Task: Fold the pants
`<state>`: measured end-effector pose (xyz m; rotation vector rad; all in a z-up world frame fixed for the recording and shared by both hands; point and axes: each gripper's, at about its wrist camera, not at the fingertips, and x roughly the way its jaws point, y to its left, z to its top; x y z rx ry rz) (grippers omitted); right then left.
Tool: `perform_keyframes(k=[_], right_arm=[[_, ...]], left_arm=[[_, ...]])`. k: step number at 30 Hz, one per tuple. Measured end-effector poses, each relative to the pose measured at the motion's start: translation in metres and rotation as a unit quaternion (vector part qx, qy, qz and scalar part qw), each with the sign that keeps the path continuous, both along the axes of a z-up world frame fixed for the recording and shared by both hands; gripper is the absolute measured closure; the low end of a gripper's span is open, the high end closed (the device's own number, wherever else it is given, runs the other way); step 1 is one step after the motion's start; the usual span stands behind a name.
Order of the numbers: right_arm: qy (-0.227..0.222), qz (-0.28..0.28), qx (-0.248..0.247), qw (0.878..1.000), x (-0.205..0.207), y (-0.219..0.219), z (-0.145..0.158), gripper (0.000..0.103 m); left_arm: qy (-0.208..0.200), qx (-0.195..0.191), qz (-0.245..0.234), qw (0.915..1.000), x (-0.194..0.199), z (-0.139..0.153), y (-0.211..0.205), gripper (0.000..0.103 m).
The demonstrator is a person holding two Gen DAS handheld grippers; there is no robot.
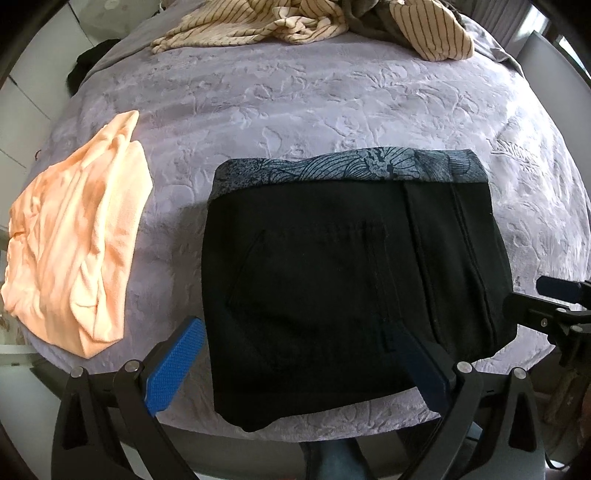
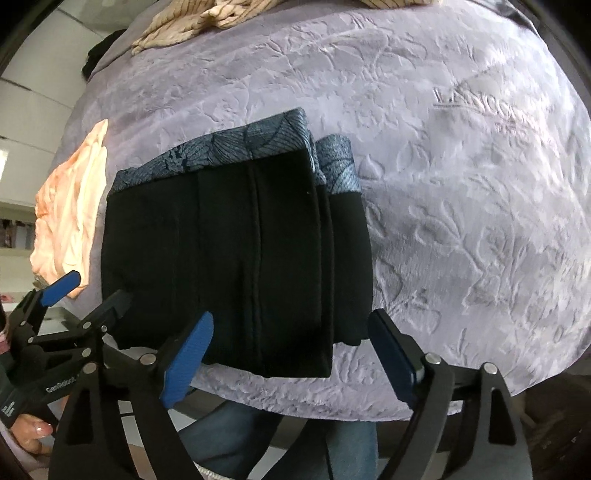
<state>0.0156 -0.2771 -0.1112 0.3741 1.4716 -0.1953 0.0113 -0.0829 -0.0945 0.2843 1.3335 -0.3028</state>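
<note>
The black pants (image 1: 351, 280) lie folded into a compact rectangle on the bed (image 1: 295, 110), their patterned blue-grey band at the far edge. The left tool (image 1: 295, 363) is spread wide and holds nothing, its fingers hovering at the near edge of the pants. The right tool (image 2: 291, 354) is likewise released and empty, just before the pants' near right corner. A peach garment (image 1: 74, 243) lies to the left, a striped one (image 1: 295, 22) beyond.

Readable text: "GenRobot", white lettering on the black body of the left gripper (image 2: 79, 291), lower left of the right wrist view. Embossed lettering on the lavender bedspread (image 2: 461, 192), upper right, only partly legible.
</note>
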Motion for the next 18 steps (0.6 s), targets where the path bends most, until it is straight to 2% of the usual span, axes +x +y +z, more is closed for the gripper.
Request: perform_keyframes(k=[1, 5, 18], right_arm=[[0.000, 0.003, -0.006, 1.000, 0.001, 0.001, 0.001, 0.000], [-0.011, 0.020, -0.027, 0.999, 0.005, 0.008, 0.004, 0.000], [0.004, 0.025, -0.061, 0.998, 0.011, 0.014, 0.006, 0.000]], left_arm=[[0.001, 0.000, 0.001, 1.0000, 0.000, 0.000, 0.001, 0.000], [0.003, 0.000, 0.008, 1.0000, 0.000, 0.000, 0.002, 0.000], [-0.012, 0.014, 0.005, 0.9998, -0.001, 0.004, -0.002, 0.000]])
